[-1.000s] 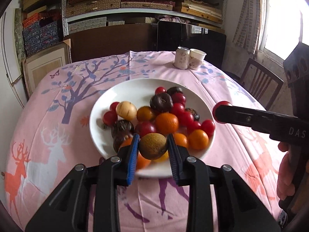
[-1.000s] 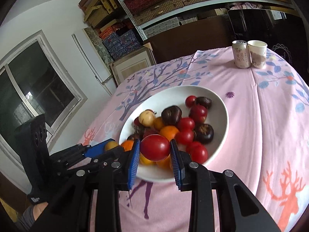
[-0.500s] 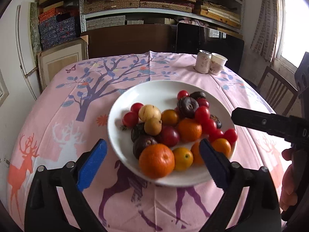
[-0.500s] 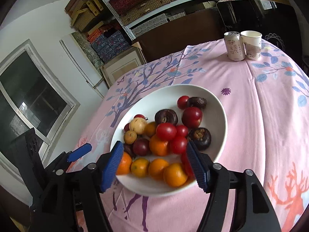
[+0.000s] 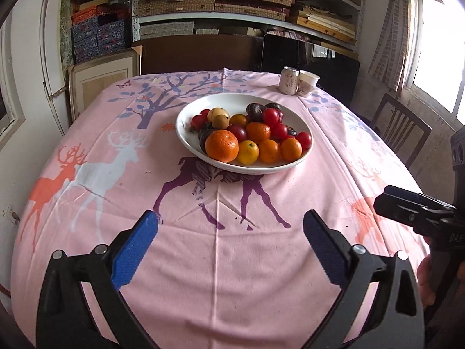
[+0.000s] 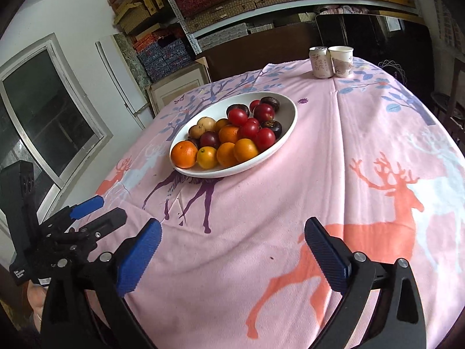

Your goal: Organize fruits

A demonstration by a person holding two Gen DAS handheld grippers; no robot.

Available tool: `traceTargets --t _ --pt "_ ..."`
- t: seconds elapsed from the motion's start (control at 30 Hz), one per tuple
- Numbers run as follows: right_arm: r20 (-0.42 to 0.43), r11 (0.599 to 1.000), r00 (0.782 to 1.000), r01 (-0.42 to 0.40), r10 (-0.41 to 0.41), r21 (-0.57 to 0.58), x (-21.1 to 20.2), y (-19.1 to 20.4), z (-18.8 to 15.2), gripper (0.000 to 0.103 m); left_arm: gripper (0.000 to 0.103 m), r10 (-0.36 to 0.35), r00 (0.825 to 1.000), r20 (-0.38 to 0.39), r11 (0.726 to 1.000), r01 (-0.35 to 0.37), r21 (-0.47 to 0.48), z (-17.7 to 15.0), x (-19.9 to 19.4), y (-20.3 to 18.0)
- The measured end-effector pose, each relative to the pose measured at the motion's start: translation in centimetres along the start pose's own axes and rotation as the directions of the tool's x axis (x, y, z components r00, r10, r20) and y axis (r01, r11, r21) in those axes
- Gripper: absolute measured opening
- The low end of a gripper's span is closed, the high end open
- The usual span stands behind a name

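We've got the left hand-held gripper spread wide, the right hand-held gripper still opening, both empty; fruit piled in the white bowl.

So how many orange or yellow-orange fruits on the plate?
6. Near row, left to right: big orange, yellowish one, third, fourth. Fifth sits behind them, small sixth further back. Others may hide under the pile.

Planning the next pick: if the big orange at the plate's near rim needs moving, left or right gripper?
Left, marginally. Its gripper faces the big orange almost head-on. The right gripper sees it off to the left. Both jaws are wide with nothing between them, the right's opening.
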State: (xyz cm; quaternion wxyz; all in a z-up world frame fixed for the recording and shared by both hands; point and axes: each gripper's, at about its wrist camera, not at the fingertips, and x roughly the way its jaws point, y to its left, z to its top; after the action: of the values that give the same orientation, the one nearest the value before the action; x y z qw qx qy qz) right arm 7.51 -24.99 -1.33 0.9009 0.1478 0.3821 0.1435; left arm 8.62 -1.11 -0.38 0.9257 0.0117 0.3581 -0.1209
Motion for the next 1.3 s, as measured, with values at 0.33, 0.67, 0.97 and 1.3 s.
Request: traceTargets --t 0.33,0.67,0.97,1.3 --pt "0.134 0.999 0.991 -0.004 0.011 -0.051 -9.5 3.0 -3.0 0.099 0.098 0.142 0.980 0.138 0.990 -0.141 -0.022 -2.8 -10.9 -0.1" --pt "0.213 0.996 0.977 -0.011 0.029 -0.085 -14.2 4.3 -3.6 0.099 0.098 0.157 0.966 0.204 0.988 -0.155 -0.024 -2.8 -14.5 -0.8" --pt "0.199 0.997 0.980 0.002 0.012 -0.071 -13.8 3.9 -4.1 0.099 0.098 0.166 0.963 0.215 0.985 -0.173 0.016 -2.9 -14.2 -1.8" --pt "0.200 0.996 0.980 0.022 -0.005 -0.082 -13.8 4.4 -4.5 0.099 0.098 0.214 0.953 0.214 0.975 -0.222 0.014 -2.9 -14.1 -1.8"
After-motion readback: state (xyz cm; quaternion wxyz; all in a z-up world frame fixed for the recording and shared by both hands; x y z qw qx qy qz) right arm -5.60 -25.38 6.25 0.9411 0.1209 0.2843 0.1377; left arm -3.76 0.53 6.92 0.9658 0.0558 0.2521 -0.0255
